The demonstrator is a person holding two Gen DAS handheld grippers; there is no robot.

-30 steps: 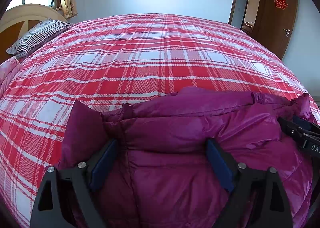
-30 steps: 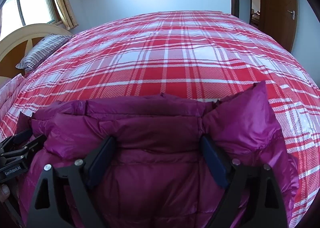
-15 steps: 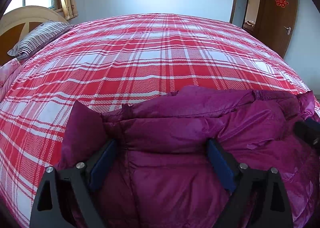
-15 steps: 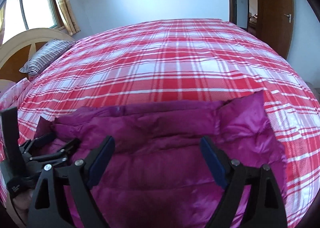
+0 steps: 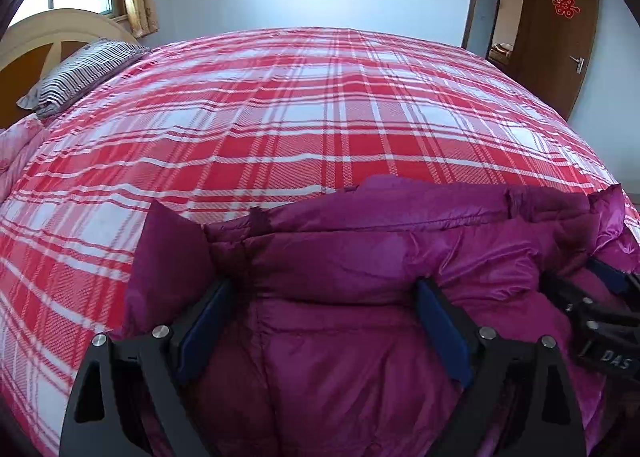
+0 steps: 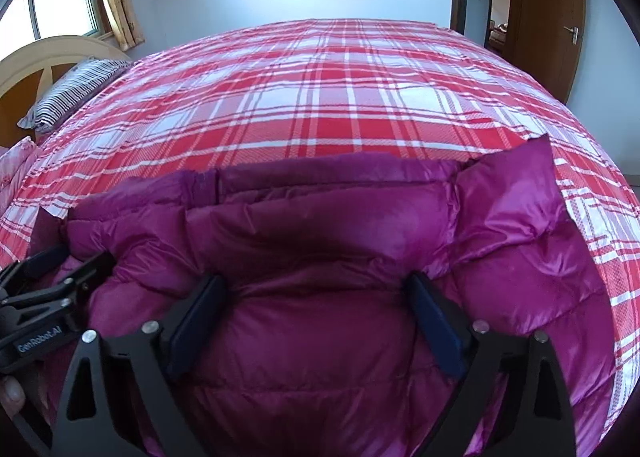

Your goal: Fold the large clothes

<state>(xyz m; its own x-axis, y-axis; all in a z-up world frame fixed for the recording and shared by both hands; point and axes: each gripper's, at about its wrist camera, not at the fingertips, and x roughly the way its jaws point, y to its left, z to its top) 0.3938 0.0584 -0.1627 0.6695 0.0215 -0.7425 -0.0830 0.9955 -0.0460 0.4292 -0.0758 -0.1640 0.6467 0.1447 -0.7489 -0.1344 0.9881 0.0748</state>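
Jacket (image 5: 360, 277), magenta and puffy, lay bunched on the near edge of the plaid bed (image 5: 280, 117), left gripper (image 5: 320, 321) spread wide over it and right gripper (image 6: 316, 313) just widening, gripping nothing.

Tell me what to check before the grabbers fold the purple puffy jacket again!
1. Left gripper open: ok, its jaws stand wide over the puffy jacket and do not pinch it.
2. Right gripper open: ok, its jaws have just opened wider, jacket fabric beneath them.
3. Grippers apart from each other: ok, they sit side by side with a gap.
4. Room on the plaid bedspread beyond the jacket: ok, bare up to the striped pillow.
5. Jacket lying flat: not ok, the far edge is bunched and a corner sticks up.
6. Sleeves tucked in: cannot tell.
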